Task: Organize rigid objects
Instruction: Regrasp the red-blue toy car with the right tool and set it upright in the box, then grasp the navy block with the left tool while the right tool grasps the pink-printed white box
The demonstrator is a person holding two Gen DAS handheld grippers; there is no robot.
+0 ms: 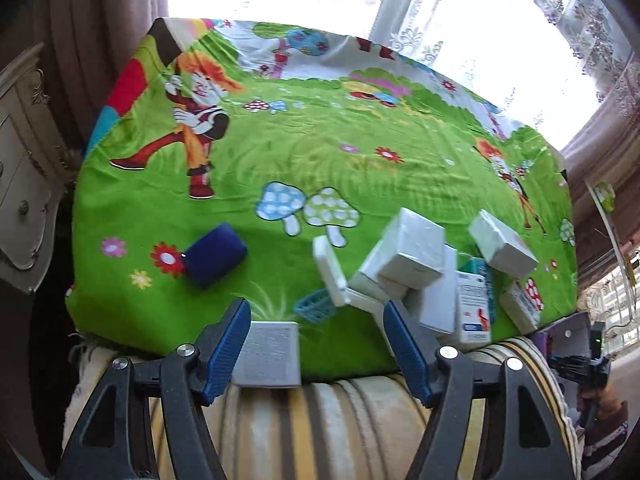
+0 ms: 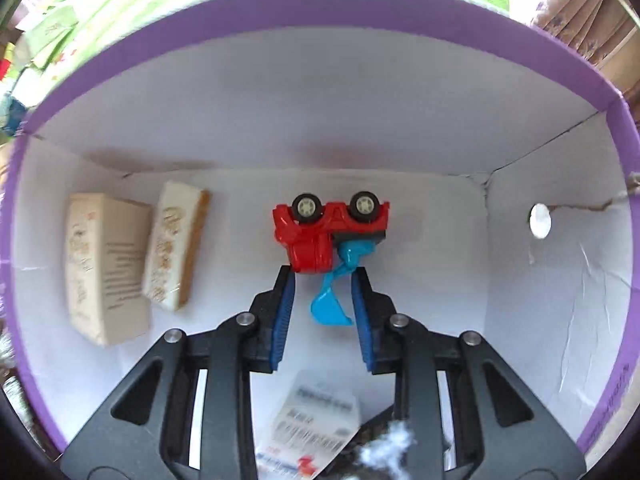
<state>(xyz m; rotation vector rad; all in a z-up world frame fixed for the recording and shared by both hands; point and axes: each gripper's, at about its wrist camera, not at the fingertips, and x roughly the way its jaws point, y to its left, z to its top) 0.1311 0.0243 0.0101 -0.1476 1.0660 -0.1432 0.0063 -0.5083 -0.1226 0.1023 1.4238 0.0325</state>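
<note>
In the left wrist view my left gripper (image 1: 316, 312) is open and empty above the near edge of a green cartoon cloth (image 1: 280, 152). A grey-white box (image 1: 272, 354) lies just inside its left finger. A heap of white boxes (image 1: 416, 264), a medicine carton (image 1: 474, 308), a small teal basket (image 1: 316, 306) and a dark blue case (image 1: 214, 256) lie on the cloth. In the right wrist view my right gripper (image 2: 324, 276) reaches into a purple box (image 2: 360, 8) with white walls. Its fingers stand slightly apart around the blue scoop of an upside-down red toy digger (image 2: 328, 232).
Inside the purple box two cream boxes (image 2: 106, 264) (image 2: 174, 246) lie at the left and a printed carton (image 2: 312, 428) lies under the gripper. A striped cushion (image 1: 320, 420) lies below the cloth. A cream cabinet (image 1: 24, 168) stands at the left, curtains and window behind.
</note>
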